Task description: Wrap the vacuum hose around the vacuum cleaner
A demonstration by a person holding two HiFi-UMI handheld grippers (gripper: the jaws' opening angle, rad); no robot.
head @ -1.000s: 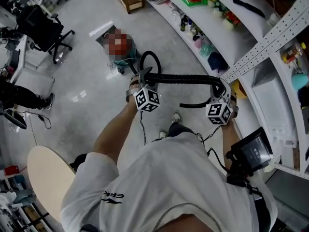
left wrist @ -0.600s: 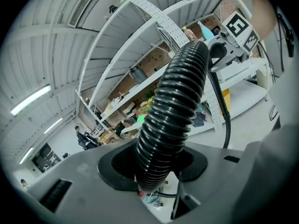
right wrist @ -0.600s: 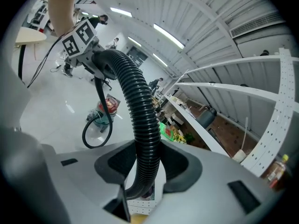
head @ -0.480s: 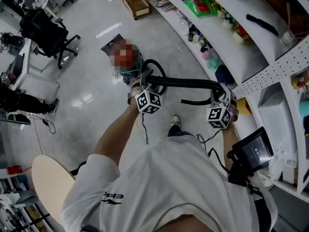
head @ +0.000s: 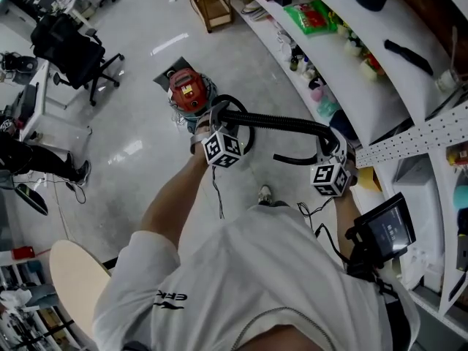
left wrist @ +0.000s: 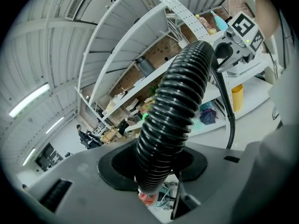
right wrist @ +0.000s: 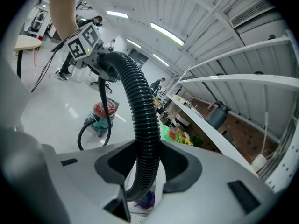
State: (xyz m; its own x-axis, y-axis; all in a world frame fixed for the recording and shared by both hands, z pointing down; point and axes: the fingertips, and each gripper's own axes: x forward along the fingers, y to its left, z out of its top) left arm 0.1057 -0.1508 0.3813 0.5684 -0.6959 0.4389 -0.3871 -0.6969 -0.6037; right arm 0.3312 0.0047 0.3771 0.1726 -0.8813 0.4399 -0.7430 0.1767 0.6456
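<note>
As we hold the black ribbed hose [head: 281,123] above the round red vacuum cleaner [head: 186,88], the left gripper [head: 218,117] and the right gripper [head: 330,140] clamp their jaws on it.

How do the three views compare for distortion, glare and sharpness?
Head view: sharp, with light reflections on the glossy floor near the vacuum cleaner. Left gripper view: heavy fisheye bends the shelves, dark corners, the hose crisp. Right gripper view: same fisheye and dark corners; ceiling lights bright, hose ribs clear.
</note>
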